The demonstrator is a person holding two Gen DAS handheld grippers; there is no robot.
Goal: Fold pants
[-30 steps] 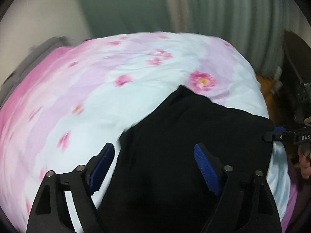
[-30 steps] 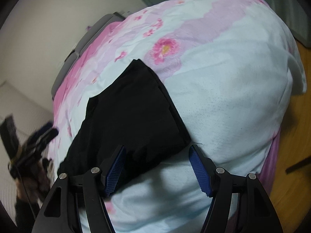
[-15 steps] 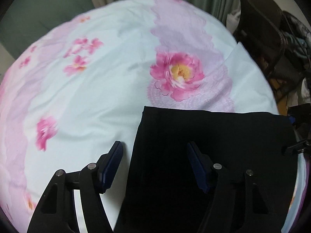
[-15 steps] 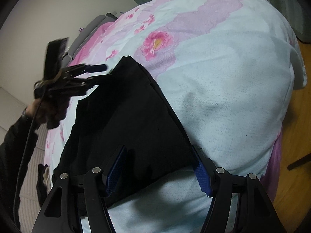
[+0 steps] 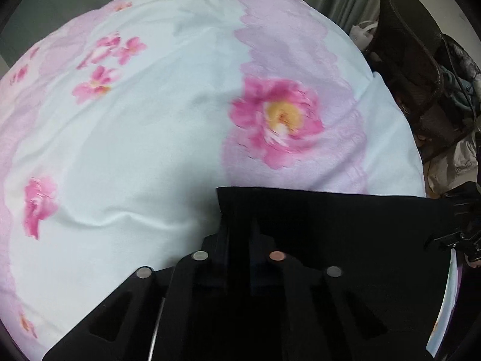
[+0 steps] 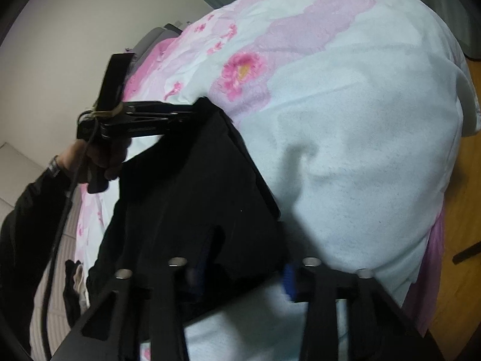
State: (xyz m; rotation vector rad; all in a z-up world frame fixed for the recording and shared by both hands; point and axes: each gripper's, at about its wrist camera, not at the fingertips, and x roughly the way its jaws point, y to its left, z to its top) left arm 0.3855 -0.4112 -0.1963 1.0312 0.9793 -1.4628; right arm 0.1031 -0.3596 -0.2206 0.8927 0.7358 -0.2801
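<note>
Black folded pants (image 5: 330,225) lie on a flowered bedcover (image 5: 135,150). My left gripper (image 5: 237,228) points steeply down at their near left corner; its jaws are closing, and the fingers pinch the cloth edge. In the right wrist view the pants (image 6: 195,186) run away to the upper left. My right gripper (image 6: 243,273) is closing on their near corner, and the cloth bunches between the blue pads (image 6: 288,279). The left gripper (image 6: 192,114) grips the far corner, held by a person's hand (image 6: 102,159). The right gripper (image 5: 448,225) shows at the pants' right edge.
The bedcover (image 6: 360,150) is puffy and drops off at its right edge onto a wooden floor (image 6: 463,210). A dark wicker chair (image 5: 421,75) with clothes stands past the bed's far right. A grey headboard (image 6: 150,39) and green curtains lie beyond.
My left gripper swung across and down to the pants' corner and closed on it. My right gripper stayed put and narrowed its jaws around the other corner.
</note>
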